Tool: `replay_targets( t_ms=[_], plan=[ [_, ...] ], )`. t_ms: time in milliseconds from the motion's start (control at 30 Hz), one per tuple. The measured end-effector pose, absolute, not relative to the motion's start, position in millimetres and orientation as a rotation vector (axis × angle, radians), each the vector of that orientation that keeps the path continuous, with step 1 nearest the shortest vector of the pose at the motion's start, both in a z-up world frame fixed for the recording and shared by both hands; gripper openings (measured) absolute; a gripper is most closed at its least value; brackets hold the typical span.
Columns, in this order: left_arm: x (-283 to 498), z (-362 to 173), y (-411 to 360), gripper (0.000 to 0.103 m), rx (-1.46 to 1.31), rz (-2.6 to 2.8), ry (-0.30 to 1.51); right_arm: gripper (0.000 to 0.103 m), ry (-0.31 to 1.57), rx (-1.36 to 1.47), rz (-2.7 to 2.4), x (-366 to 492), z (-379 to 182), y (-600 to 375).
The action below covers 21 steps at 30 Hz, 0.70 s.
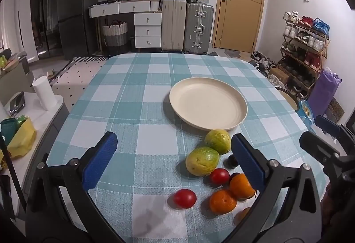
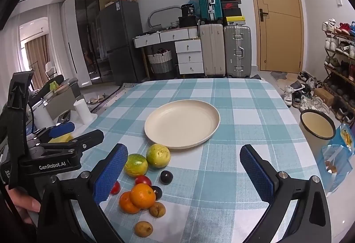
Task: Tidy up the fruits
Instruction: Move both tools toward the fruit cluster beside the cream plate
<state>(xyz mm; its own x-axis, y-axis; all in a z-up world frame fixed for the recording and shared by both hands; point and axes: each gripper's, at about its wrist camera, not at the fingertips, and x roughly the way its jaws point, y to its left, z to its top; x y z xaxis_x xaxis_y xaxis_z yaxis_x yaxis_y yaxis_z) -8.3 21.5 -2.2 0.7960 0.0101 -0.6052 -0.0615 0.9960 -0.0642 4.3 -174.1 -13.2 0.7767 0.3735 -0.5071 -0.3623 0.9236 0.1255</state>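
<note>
An empty cream plate (image 1: 208,103) (image 2: 182,124) sits mid-table on the checked cloth. In front of it lies a cluster of fruit: two green-yellow fruits (image 1: 202,161) (image 2: 158,155), two oranges (image 1: 223,201) (image 2: 142,195), red tomatoes (image 1: 184,198) (image 2: 143,180), dark plums (image 2: 166,177) and two brown fruits (image 2: 157,209). My left gripper (image 1: 173,161) is open and empty, just left of the fruit. My right gripper (image 2: 184,174) is open and empty, above the table right of the fruit. Each gripper shows at the edge of the other's view.
A cream mug (image 2: 317,126) and a blue snack bag (image 2: 335,154) stand at the table's right edge. A side table with a white roll (image 1: 44,93) is to the left. Suitcases, drawers and a shoe rack line the far wall.
</note>
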Motion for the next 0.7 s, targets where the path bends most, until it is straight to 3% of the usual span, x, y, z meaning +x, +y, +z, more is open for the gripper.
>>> replay_targets(
  t_ms=[700],
  plan=[
    [-3.6, -11.3, 20.1, 0.102, -0.092, 0.028, 0.683, 0.103, 0.589, 0.045, 0.429, 6.9, -19.5, -169.9]
  ],
)
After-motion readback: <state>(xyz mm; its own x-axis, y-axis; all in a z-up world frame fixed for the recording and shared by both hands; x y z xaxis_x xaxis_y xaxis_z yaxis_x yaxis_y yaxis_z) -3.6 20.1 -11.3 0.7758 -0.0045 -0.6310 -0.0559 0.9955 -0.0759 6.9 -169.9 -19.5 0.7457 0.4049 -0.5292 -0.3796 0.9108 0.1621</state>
